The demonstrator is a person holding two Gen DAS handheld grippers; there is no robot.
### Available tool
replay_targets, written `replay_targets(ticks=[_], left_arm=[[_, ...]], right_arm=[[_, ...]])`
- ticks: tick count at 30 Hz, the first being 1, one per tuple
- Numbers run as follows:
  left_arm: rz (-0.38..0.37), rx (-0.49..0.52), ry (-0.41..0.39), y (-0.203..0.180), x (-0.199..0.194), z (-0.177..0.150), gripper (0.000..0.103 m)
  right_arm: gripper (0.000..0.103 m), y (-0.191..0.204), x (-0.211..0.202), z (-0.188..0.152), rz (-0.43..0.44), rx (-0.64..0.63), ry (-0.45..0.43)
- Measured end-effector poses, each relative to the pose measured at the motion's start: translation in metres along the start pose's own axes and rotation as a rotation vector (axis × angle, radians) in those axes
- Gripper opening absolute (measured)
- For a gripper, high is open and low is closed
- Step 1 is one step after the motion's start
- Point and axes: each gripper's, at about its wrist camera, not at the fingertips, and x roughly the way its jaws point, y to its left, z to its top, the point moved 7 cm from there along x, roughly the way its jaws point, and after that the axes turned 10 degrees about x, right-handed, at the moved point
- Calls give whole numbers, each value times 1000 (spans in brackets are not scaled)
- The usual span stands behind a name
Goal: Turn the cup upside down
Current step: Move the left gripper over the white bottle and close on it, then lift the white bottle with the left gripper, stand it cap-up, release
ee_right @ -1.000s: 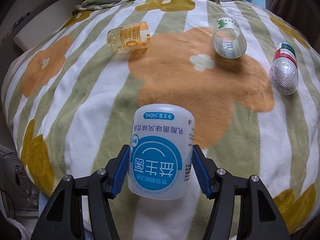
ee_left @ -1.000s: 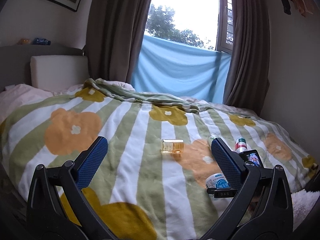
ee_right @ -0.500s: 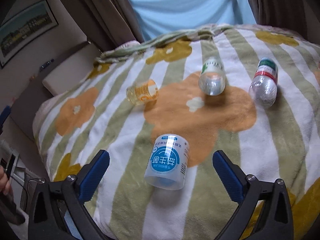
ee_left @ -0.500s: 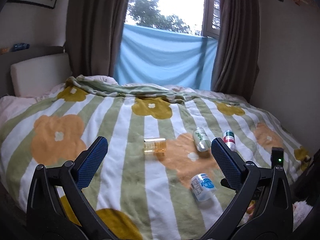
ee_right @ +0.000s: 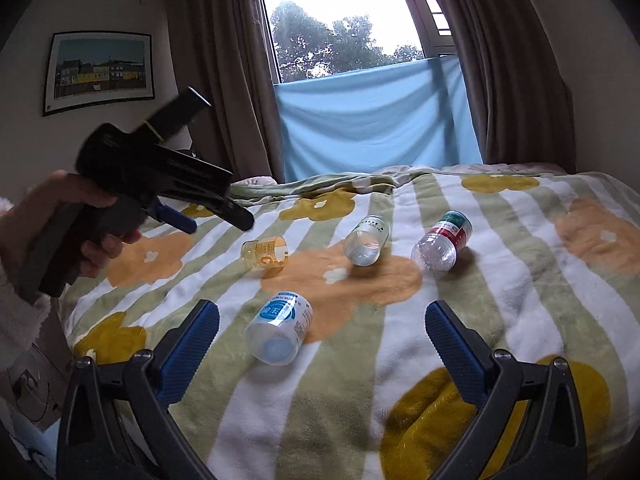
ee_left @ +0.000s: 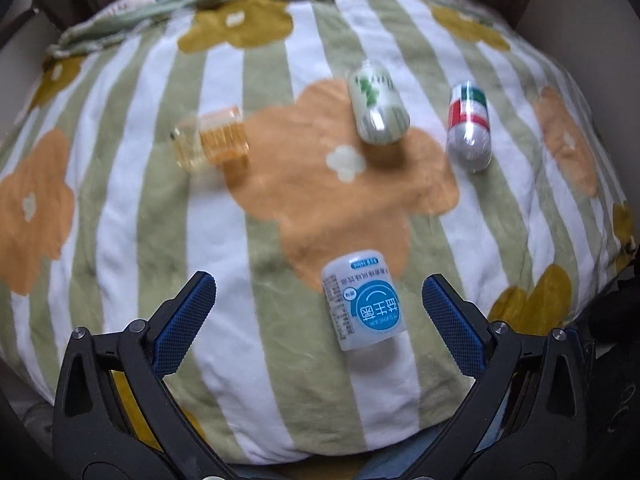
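Note:
Several cut-off plastic bottle cups lie on their sides on the flower blanket [ee_left: 120, 220]. The white cup with the blue round label [ee_left: 362, 304] lies nearest, between the spread fingers of my left gripper [ee_left: 319, 281], which is open and apart from it. In the right wrist view the same cup [ee_right: 280, 332] lies just ahead of my open right gripper [ee_right: 322, 308], untouched. A hand holds the left gripper [ee_right: 218, 222] in the air at the upper left. Farther back lie a yellow cup [ee_left: 212, 142], a green-label cup [ee_left: 378, 108] and a red-and-green-label cup [ee_left: 468, 124].
The bed's blanket [ee_right: 520, 300] slopes off at the near edge and both sides. Behind it hang brown curtains [ee_right: 512, 80] and a blue cloth [ee_right: 376, 116] under the window. A framed picture [ee_right: 100, 68] hangs on the left wall.
My right gripper opened, let go of the blue-label cup and drew back; the cup now lies on the blanket. My left gripper swung down over the bed toward that cup.

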Motion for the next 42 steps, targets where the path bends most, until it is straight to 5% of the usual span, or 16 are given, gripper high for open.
replay_targets(ticks=[3,10,23,26,29,34,38,42], left_arm=[[-46,-49,153,-7,42,1,102],[-59,-95,343,-19,95,-2,97],[-86,-143,411,-20,124,-21,75],[-135,-165,415,-22,129,-28,59],[-130,-146,405,-24,128,-32,59],[-159,-120,287,-28,100,-34,59],[-151,-39,-76,-33,51,-35,59],[-88,-1,-360,-28,28,-33,59]], right_arm=[[103,-5,-6,-8,19,24,-5],[103,-24,-26,-12,6,62,-39],[103,-46,-29,-19,26,143,-13],[103,-44,-28,-19,38,145,-5],[103,-43,-28,-19,40,146,-4],[103,-41,-29,-15,50,145,-12],[103,-40,-31,-12,54,143,-19],[103,-39,-29,-14,64,147,-12]])
